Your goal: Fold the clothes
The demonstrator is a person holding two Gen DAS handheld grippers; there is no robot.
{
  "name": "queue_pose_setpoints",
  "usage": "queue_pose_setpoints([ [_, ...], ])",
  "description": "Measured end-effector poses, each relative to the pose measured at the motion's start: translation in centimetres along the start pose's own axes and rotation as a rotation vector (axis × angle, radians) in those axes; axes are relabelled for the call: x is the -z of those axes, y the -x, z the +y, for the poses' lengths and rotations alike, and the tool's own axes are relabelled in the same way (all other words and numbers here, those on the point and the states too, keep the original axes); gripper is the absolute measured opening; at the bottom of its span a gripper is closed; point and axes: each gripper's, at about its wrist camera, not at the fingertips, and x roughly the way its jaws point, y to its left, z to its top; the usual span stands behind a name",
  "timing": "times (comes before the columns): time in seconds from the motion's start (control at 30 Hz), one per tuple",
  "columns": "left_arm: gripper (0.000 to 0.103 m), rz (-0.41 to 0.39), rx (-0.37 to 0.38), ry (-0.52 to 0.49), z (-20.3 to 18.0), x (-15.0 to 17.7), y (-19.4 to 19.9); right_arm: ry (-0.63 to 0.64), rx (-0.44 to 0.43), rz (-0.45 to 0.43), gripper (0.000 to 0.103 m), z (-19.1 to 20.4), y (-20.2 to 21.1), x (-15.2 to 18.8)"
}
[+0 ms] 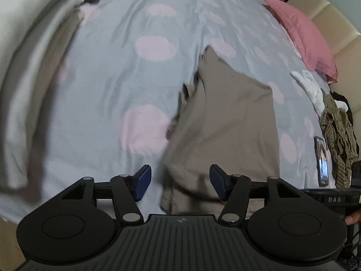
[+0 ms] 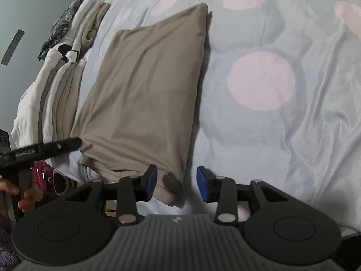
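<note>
Folded tan garment (image 2: 144,94) is lying flat on the bedsheet (image 2: 282,135), pale blue with pink dots. In the right wrist view it is filling the centre-left of the frame, running from the upper middle down to the bottom middle. In the left wrist view the same garment (image 1: 227,122) is sitting centre-right, its near edge dropping between the fingers.

Left gripper (image 1: 180,184), bottom centre of its view: jaws are standing apart, blue pads clear on both sides, the garment's near edge lying in the gap but not pinched. Right gripper (image 2: 177,184), bottom centre of its view: jaws are also standing apart, the garment's near corner sitting just inside the left pad, nothing squeezed. The right view is also showing the left gripper's black body (image 2: 45,150) coming in from the left edge, its tip touching or just beside the garment's near-left corner; can't tell which.

Stack of folded white and grey clothes (image 2: 61,85) is sitting just beside the garment, along the left of the right view. In the left view, a pink pillow (image 1: 300,33) is at upper right, with a heap of unfolded clothes (image 1: 338,131) and a phone (image 1: 322,160) at the right edge. A hand (image 2: 24,194) is gripping the handle at lower left of the right view.
</note>
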Motion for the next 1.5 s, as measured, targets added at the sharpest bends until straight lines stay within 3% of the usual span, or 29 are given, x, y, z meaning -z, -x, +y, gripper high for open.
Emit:
queue_pose_setpoints([
  [0.1,0.052,0.056,-0.040,0.005,-0.2,0.5,-1.5,-0.005,-0.007,0.017,0.042,0.0,-0.7,0.1],
  [0.23,0.048,0.069,-0.022,0.036,-0.1,0.4,-2.6,-0.010,-0.038,0.026,0.041,0.3,-1.5,0.0],
  [0.3,0.038,0.064,-0.014,0.037,-0.2,0.2,-3.0,-0.004,-0.041,0.026,0.039,0.6,-2.1,0.0],
  [0.37,0.019,0.060,-0.007,0.018,-0.6,0.1,-3.1,0.009,-0.033,0.023,0.017,0.8,-2.0,0.1],
  [0.4,0.008,0.058,0.000,0.011,-0.8,0.1,-3.1,0.012,-0.033,0.021,0.013,0.8,-1.9,0.2],
  [0.43,0.007,0.053,0.005,0.003,-1.1,0.1,-2.9,-0.004,-0.052,0.021,0.009,0.7,-1.6,0.1],
  [0.63,0.005,0.029,0.008,-0.063,-2.2,-1.1,-0.5,-0.039,-0.145,0.032,0.008,1.9,-0.1,-0.3],
  [0.9,0.005,0.049,-0.068,-0.179,-2.1,-4.9,3.6,-0.091,-0.220,0.049,0.007,6.0,-0.4,0.5],
  [1.03,0.005,0.063,-0.066,-0.166,-1.5,-5.6,3.7,-0.035,-0.194,-0.007,0.007,8.5,-0.3,0.0],
  [1.2,0.005,0.071,-0.012,-0.098,-0.7,-4.8,2.8,-0.032,-0.157,-0.050,0.007,7.2,2.4,-1.6],
  [1.37,0.005,0.097,0.097,-0.028,-0.8,-3.4,1.4,-0.025,-0.082,-0.014,0.007,4.8,3.0,-2.0],
  [1.5,0.005,0.119,0.056,-0.067,-1.8,-2.6,-0.4,-0.018,-0.055,0.033,0.007,3.9,1.1,-1.1],
])
